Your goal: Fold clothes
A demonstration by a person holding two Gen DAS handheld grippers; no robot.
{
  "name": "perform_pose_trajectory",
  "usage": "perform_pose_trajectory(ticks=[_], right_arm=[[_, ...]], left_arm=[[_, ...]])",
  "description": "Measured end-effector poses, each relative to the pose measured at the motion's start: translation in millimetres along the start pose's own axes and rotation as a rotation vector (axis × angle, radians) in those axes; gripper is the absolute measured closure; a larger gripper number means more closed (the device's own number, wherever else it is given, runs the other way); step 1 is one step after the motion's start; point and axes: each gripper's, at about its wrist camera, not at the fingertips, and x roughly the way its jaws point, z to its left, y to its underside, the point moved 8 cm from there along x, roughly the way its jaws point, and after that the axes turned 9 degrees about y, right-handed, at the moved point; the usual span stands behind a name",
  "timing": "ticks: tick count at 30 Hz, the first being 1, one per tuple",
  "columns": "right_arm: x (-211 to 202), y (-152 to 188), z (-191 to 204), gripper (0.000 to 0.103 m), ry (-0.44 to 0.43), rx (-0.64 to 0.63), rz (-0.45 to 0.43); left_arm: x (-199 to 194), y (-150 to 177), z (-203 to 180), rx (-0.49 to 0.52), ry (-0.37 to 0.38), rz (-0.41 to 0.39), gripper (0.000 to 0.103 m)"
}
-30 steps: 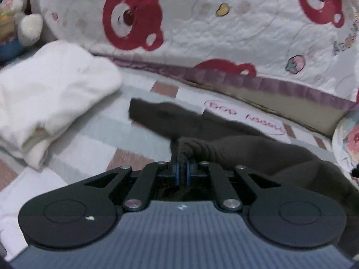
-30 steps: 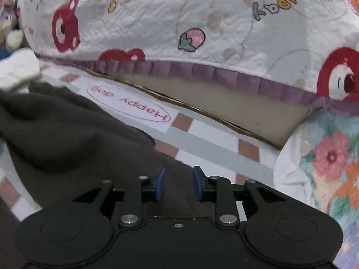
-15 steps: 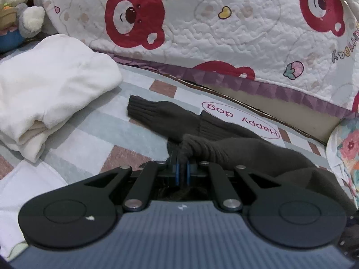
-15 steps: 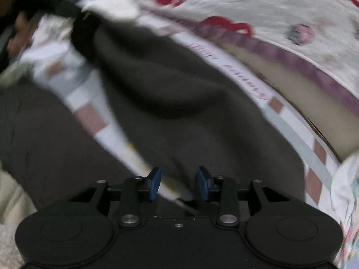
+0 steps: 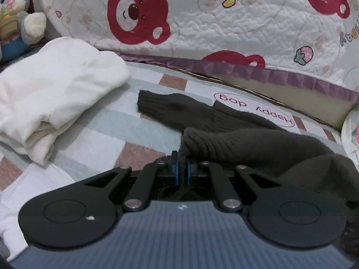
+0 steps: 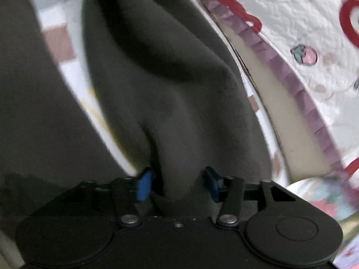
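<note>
Jaws: left gripper (image 5: 182, 171) clenched on dark sweater (image 5: 246, 139), right gripper (image 6: 177, 185) parted around its fold; lift both evenly.

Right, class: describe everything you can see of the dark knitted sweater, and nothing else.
The dark sweater is a brownish-grey ribbed knit, soft and crumpled, not yet folded. One sleeve with a ribbed cuff lies flat on the checked bedsheet, pointing toward a folded cream garment without touching it. The left tool is shut on a bunched edge. In the right view, cloth sits between the fingers of the open right tool; the picture is blurred.
</note>
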Motion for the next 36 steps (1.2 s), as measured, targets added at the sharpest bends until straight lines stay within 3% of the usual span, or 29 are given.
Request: perform_pose_trajectory(ticks=[1,4,7,9,12,16,17,19,22,25,27,31,33,36], right_arm=[[1.7,-2.3,-7.9,0.092,-0.014,0.064,-0.006],[-2.9,-10.7,-38.9,0.092,-0.077,0.305,-0.037],[-54.4,-24.0,-93.8,0.093,-0.247,0.642,-0.209],[-83.3,-26.6,-113.8,0.093,-0.342,0.701,-0.284],[-87.3,-17.9,-87.4,0.093,-0.557,0.641,-0.188],[-64.1,-2.7,0.2,0.093,-0.683,0.442,0.011],[-57.6,1.1,22.4,0.093,-0.708,0.396,0.067],[-51.8,0.1,39.2,0.093,-0.717,0.331,0.093],[-53.0,-8.1,28.9,0.092,-0.743,0.351,0.074],[-55.4,-9.3,25.3,0.090,-0.850,0.389,0.079],[-53.6,-4.8,30.7,0.088,-0.915,0.383,0.102],[-47.6,2.2,36.4,0.086,-0.943,0.448,0.123],[-50.1,0.3,28.5,0.085,-0.960,0.483,0.097],[-63.4,-9.6,-2.4,0.084,-0.993,0.600,-0.020]], left_arm=[[-0.6,-2.1,-0.6,0.010,-0.001,-0.006,0.098],[-24.1,-16.7,0.2,0.018,-0.003,-0.061,0.098],[-63.7,-37.4,2.9,0.009,-0.004,-0.145,0.101],[-90.4,-51.2,4.7,0.004,-0.005,-0.201,0.101],[-131.0,-71.7,7.4,-0.005,-0.005,-0.285,0.101],[-91.7,-38.5,54.6,-0.113,-0.073,-0.076,0.100],[-83.5,-31.8,63.9,-0.154,-0.072,-0.045,0.100],[-76.3,-25.5,75.3,-0.195,-0.078,-0.020,0.100],[-78.2,-28.0,73.3,-0.177,-0.082,-0.031,0.100],[-73.3,-26.2,67.0,-0.155,-0.066,-0.024,0.099],[-64.2,-19.4,63.3,-0.148,-0.054,0.002,0.099],[-39.4,-3.0,50.5,-0.133,-0.017,0.075,0.098],[-28.1,5.9,42.3,-0.117,0.001,0.108,0.096],[-16.6,16.2,31.3,-0.093,0.026,0.137,0.094]])
